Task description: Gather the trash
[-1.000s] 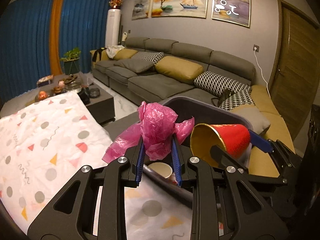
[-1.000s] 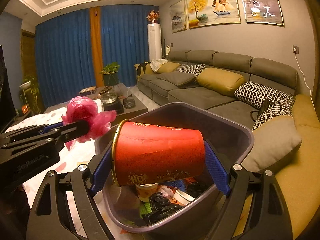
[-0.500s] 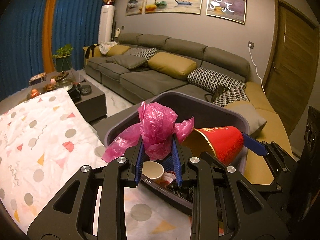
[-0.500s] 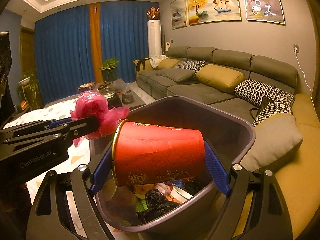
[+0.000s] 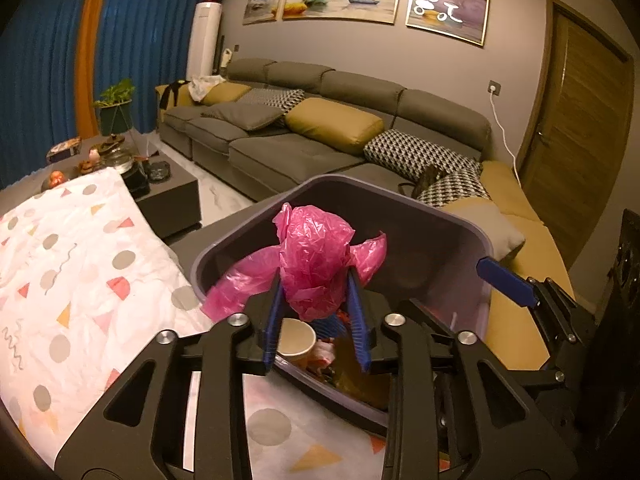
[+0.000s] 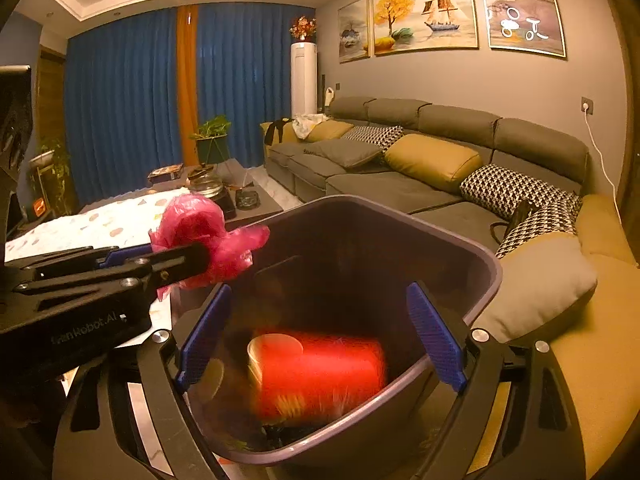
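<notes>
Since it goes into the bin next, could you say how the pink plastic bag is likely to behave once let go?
The pink plastic bag looks thin, crumpled and probably very light; it may drift or cling rather than drop. The left gripper, jaws just opening, has it over the bin.

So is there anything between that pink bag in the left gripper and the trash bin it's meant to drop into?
Nothing visible. The pink bag sits between the left gripper pads, whose jaws have just been opening, right over the open bin. Below it are only a paper cup and other trash.
</notes>
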{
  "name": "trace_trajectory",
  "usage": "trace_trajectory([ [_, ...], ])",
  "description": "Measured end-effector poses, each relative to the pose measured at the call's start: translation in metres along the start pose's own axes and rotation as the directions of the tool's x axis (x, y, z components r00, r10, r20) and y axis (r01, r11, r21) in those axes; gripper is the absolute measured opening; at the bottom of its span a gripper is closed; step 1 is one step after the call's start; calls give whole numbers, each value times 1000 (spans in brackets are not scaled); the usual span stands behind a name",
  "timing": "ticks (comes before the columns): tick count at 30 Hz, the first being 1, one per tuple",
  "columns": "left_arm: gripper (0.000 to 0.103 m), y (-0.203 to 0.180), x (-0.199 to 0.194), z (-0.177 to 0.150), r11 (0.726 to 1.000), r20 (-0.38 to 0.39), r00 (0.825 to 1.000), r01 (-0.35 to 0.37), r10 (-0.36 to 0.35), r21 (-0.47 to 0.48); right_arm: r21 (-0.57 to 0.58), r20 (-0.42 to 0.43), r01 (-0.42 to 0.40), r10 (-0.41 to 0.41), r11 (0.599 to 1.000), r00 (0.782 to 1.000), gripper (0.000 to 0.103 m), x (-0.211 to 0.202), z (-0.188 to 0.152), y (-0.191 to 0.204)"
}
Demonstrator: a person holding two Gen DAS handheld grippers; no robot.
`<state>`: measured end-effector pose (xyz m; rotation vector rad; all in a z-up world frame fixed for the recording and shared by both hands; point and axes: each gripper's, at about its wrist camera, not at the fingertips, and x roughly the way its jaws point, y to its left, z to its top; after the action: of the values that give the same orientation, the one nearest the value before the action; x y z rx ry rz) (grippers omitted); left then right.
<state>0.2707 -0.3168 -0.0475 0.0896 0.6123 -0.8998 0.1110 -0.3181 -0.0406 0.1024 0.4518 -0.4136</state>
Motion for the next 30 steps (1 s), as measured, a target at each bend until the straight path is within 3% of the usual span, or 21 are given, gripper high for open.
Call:
trace_trajectory([
  [7,71,5,-2,-4,1000,-7,1000,19,-19,-20,20,9,33,-33,999,999,87,-8,-4,-11],
  [11,85,11,-14,-7,999,9,1000,-11,11,-50,40,19,47,-48,998,999,88,-20,-3,-16],
  [14,92,17,-35,-13,994,40,995,-87,89,-61,36,27,50,-51,998,998,90,-30,-4,-12],
  [20,97,21,-90,-33,971,86,968,-232,237,-62,8,36,32,-33,999,999,97,-51,-6,6],
  [24,97,26,-133,-50,937,120,930,-339,347,-83,17,37,10,-10,1000,999,97,-66,-7,17],
  [30,97,26,-186,-68,905,149,894,-407,422,-120,-14,53,-5,6,1000,999,97,-99,-9,45],
])
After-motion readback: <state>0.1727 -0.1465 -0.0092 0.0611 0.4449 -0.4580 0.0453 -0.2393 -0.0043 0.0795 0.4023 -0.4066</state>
